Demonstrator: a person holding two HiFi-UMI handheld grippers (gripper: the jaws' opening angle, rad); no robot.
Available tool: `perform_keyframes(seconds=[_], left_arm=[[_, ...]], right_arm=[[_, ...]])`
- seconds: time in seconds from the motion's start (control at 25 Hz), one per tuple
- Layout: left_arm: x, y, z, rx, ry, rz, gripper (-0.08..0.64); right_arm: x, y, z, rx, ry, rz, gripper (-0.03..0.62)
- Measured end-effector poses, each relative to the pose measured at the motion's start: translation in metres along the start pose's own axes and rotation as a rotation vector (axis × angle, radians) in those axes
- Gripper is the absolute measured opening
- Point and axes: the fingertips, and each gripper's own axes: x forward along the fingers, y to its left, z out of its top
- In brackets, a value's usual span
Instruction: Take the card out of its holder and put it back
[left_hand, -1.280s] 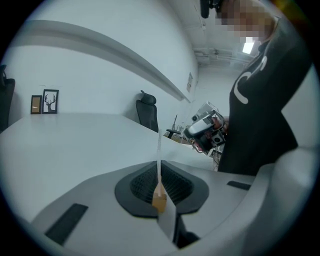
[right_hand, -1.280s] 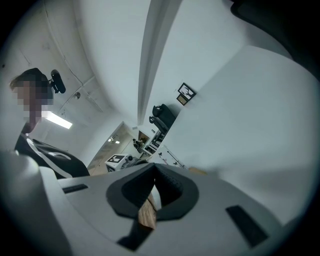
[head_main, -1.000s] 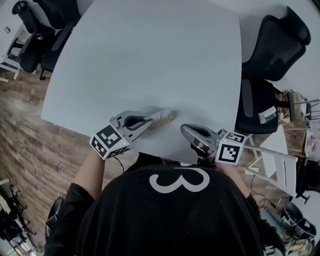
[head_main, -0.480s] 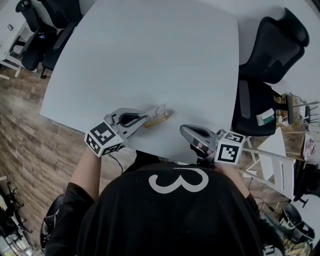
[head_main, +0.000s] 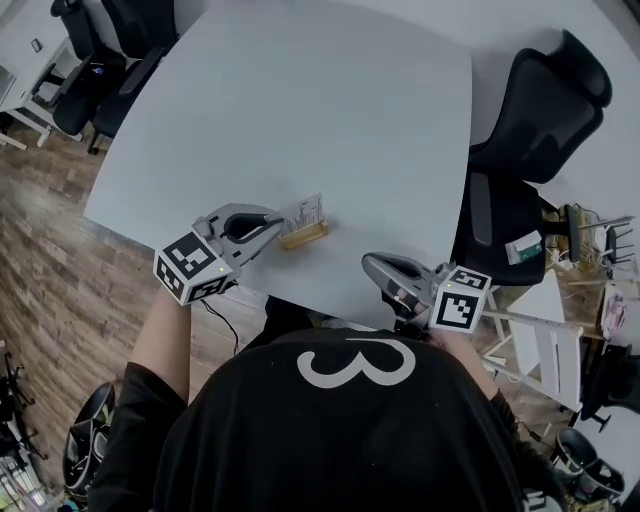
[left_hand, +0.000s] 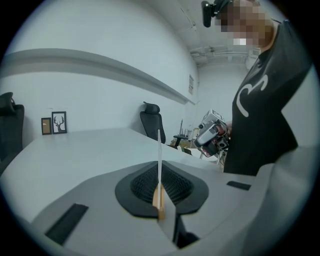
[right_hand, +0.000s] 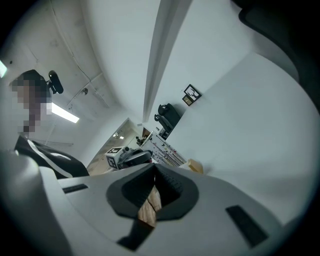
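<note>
A white printed card (head_main: 305, 212) stands upright over a small wooden holder (head_main: 303, 238) near the table's front edge. My left gripper (head_main: 281, 223) is shut on the card's left side. In the left gripper view the card (left_hand: 159, 150) shows edge-on between the closed pads, with a strip of wood below it. I cannot tell whether the card's lower edge is out of the slot. My right gripper (head_main: 369, 264) hovers at the table's front edge, to the right of the holder, shut with nothing in it. Its own view shows the card (right_hand: 167, 152), the holder (right_hand: 196, 166) and the left gripper (right_hand: 127, 158).
The pale grey table (head_main: 330, 100) is bare beyond the holder. A black office chair (head_main: 545, 105) stands at its right side and more chairs (head_main: 110, 40) at the far left. A white frame (head_main: 545, 335) stands on the floor at the right. The floor is wood planks (head_main: 50, 260).
My left gripper has risen and drawn left with the card, which now stands higher over the wooden holder. The right gripper has hardly shifted.
</note>
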Motion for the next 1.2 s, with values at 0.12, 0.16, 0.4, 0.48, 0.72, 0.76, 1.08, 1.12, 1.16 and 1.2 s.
perform_keyframes(seconds=[0.12, 0.16, 0.4, 0.48, 0.72, 0.76, 1.08, 1.12, 1.16, 1.2], left_arm=[[-0.009, -0.004, 0.013, -0.016, -0.012, 0.035, 0.023], [-0.012, -0.005, 0.017, -0.022, -0.021, 0.051, 0.024], [-0.031, -0.023, 0.032, -0.096, -0.06, 0.113, 0.025], [-0.034, -0.033, 0.035, -0.136, -0.07, 0.12, 0.025], [-0.033, -0.067, 0.049, -0.32, -0.138, 0.148, 0.025], [-0.032, -0.072, 0.05, -0.348, -0.149, 0.15, 0.025], [-0.023, -0.121, 0.042, -0.443, -0.146, 0.067, 0.025], [-0.025, -0.125, 0.038, -0.448, -0.142, 0.056, 0.025], [-0.028, -0.128, 0.034, -0.453, -0.137, 0.046, 0.025], [-0.03, -0.131, 0.032, -0.458, -0.134, 0.039, 0.025]], right_arm=[[-0.009, 0.004, -0.001, -0.016, -0.002, 0.011, 0.01], [-0.011, 0.005, -0.002, -0.02, -0.003, 0.015, 0.009], [-0.025, 0.015, -0.011, -0.046, 0.003, 0.036, 0.009], [-0.032, 0.019, -0.014, -0.057, 0.004, 0.043, 0.009], [-0.056, 0.031, -0.016, -0.091, -0.017, 0.064, 0.01], [-0.06, 0.034, -0.015, -0.097, -0.022, 0.069, 0.009], [-0.072, 0.048, -0.019, -0.118, -0.063, 0.087, 0.009], [-0.069, 0.052, -0.022, -0.121, -0.064, 0.088, 0.009], [-0.067, 0.056, -0.026, -0.124, -0.064, 0.089, 0.009], [-0.065, 0.059, -0.029, -0.126, -0.063, 0.088, 0.009]])
